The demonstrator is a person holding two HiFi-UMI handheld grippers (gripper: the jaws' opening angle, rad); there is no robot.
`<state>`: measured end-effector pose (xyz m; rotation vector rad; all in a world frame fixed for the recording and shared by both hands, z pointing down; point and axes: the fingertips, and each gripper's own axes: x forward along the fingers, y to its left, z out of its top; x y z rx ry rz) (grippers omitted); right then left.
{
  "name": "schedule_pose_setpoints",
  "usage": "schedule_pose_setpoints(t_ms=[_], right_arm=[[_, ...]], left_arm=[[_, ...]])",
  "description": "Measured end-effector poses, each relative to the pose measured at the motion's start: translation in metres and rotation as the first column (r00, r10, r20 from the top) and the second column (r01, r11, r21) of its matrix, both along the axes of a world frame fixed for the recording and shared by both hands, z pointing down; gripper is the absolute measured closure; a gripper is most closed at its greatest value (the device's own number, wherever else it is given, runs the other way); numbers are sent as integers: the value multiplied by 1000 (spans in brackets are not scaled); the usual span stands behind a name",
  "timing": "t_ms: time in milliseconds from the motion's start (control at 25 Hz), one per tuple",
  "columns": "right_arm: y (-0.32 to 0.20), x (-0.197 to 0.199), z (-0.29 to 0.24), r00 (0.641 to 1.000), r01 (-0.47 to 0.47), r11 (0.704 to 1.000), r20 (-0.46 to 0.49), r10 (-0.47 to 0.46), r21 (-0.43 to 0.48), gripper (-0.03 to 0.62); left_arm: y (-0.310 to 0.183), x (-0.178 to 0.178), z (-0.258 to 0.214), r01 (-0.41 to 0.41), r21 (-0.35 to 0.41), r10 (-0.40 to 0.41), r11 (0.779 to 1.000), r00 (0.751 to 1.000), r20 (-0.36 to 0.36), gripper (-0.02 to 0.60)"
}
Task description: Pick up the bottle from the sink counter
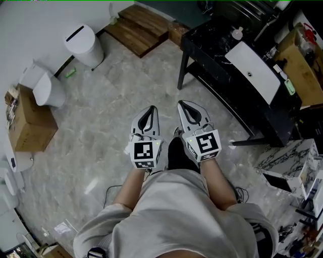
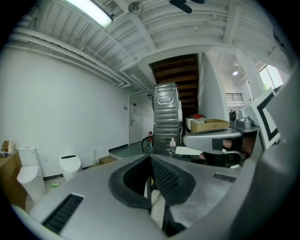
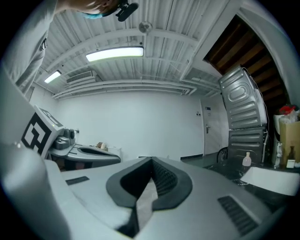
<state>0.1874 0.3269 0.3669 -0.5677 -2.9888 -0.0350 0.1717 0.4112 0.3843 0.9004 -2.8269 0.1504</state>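
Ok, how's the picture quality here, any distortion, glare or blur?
Head view: sharp, evenly lit, faint sheen on the floor. Left gripper view: heavy fisheye bending, dark corners, ceiling light blown out. Right gripper view: same fisheye; strip light glares, distant bottle small and soft.

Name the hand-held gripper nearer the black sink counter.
The right hand-held gripper, on the side of the black marble sink counter; the left hand-held gripper lies farther off.

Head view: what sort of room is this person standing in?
Likely a bathroom mock-up in a workshop: a toilet, a black sink counter with a white basin and a small bottle, and a marble-look floor.
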Motion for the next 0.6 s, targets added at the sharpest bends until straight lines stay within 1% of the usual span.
schedule_pose_setpoints(t_ms=[200, 320, 400, 480, 600], right_arm=[[-26, -86, -4, 1000, -7, 1000, -6, 7, -17, 585], [-50, -124, 4, 999, -22, 1000, -34, 21, -21, 585], [-67, -148, 13, 997, -51, 998, -64, 50, -21, 585], [-81, -172, 18, 993, -81, 996, -84, 78, -30, 585], [-95, -204, 18, 993, -90, 996, -84, 88, -19, 585]], left_arm=[[-29, -81, 1, -37, -33, 36, 999, 999, -29, 568], [-49, -123, 5, -65, -44, 63, 997, 997, -48, 568], [-64, -151, 10, -88, -48, 84, 995, 994, -64, 568], [-77, -174, 15, -110, -53, 105, 993, 991, -79, 568], [-94, -199, 17, -143, -47, 138, 989, 987, -88, 568]])
